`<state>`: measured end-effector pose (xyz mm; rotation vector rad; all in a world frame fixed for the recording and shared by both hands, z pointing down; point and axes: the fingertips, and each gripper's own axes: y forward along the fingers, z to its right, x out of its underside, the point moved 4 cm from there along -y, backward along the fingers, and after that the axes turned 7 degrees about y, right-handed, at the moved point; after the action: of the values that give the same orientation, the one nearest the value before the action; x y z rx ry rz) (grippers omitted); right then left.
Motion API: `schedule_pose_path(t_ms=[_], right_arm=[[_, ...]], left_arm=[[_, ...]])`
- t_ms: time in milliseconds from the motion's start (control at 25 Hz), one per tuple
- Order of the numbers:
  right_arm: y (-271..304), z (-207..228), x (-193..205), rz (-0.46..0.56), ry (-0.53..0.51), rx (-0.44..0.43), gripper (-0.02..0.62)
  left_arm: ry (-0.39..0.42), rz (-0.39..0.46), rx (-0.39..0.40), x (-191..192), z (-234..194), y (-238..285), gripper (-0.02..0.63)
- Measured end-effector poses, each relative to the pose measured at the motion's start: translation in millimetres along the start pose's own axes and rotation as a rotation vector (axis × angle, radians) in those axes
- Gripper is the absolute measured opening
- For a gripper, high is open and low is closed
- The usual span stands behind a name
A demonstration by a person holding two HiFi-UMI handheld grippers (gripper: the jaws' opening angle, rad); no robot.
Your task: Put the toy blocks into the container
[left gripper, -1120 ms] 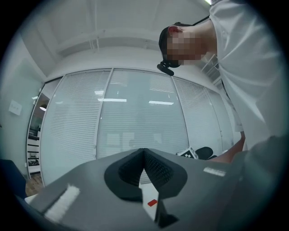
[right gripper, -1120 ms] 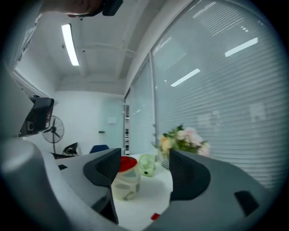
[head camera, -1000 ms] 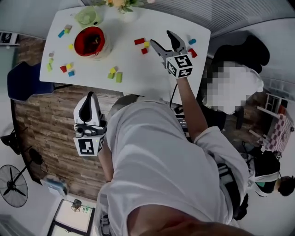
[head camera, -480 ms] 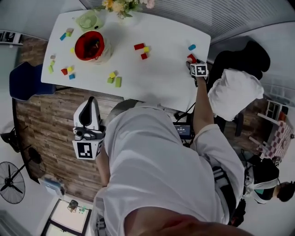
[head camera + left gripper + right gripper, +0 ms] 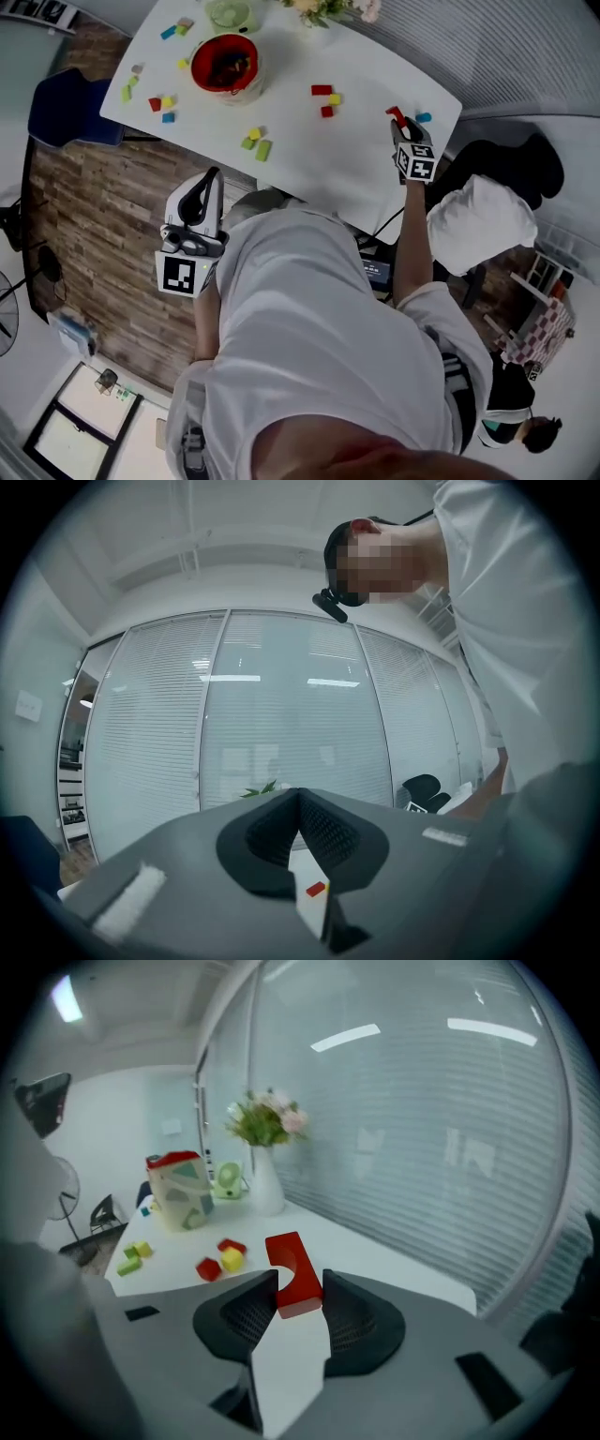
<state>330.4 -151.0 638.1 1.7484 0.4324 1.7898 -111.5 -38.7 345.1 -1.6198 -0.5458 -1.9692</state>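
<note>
Starting nearest the person, the left gripper [image 5: 208, 183] hangs off the table [image 5: 361, 159], short of its near edge, with its jaws pressed together on nothing; it takes no part in the step in hand. Farther out, at the table's right end close to the far right corner, the right gripper [image 5: 401, 128] is closing its jaws on a red block [image 5: 395, 114], and the right gripper view shows both pads meeting the block's sides. The step is judged to be the pick-up of this one piece, early in the task, since many blocks lie loose. The red block is a short glossy slab with a half-round notch cut in one side, standing upright between the pads; its hard flat sides should hold under a firm squeeze. A blue block [image 5: 424, 117] lies just beside it toward the right edge. Toward mid-table sit a flat red piece [image 5: 322, 90], a yellow cube [image 5: 335, 98] and a red cube [image 5: 326, 111]; a green block [image 5: 263, 149] lies closer to the near edge. Farthest, by the far edge toward the left end, stands the red-rimmed container [image 5: 225, 64], well apart from the gripped block. The next move likely calls for a lift clear of the table, a long carry leftward over the loose pieces, and a release above the container's top.
</note>
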Motion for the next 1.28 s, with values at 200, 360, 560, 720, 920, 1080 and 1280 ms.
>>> schedule_pose_path(t_ms=[200, 360, 560, 720, 920, 1080, 1280], right_arm=[[1, -134, -120, 0.216, -0.234, -0.227, 0.152], [22, -234, -191, 0.293, -0.456, -0.367, 0.152], [77, -335, -227, 0.202, -0.859, -0.428, 0.152], [129, -388, -207, 0.013, -1.183, -0.46, 0.152], [158, -417, -184, -0.126, -1.335, -0.479, 0.173], [147, -416, -195, -0.078, -1.102, -0.529, 0.264], [90, -360, -214, 0.131, -0.565, -0.534, 0.256]], left_arm=[[-0.023, 0.002, -0.042, 2, -9, -5, -0.005], [-0.039, 0.005, -0.093, 3, -20, -19, -0.005], [-0.051, -0.003, -0.186, 7, -31, -44, -0.005], [-0.054, -0.02, -0.267, 10, -41, -69, -0.005], [-0.052, -0.014, -0.345, 11, -46, -97, -0.005], [-0.031, -0.028, -0.329, 14, -46, -103, -0.005], [-0.03, -0.012, -0.278, 12, -47, -91, -0.005]])
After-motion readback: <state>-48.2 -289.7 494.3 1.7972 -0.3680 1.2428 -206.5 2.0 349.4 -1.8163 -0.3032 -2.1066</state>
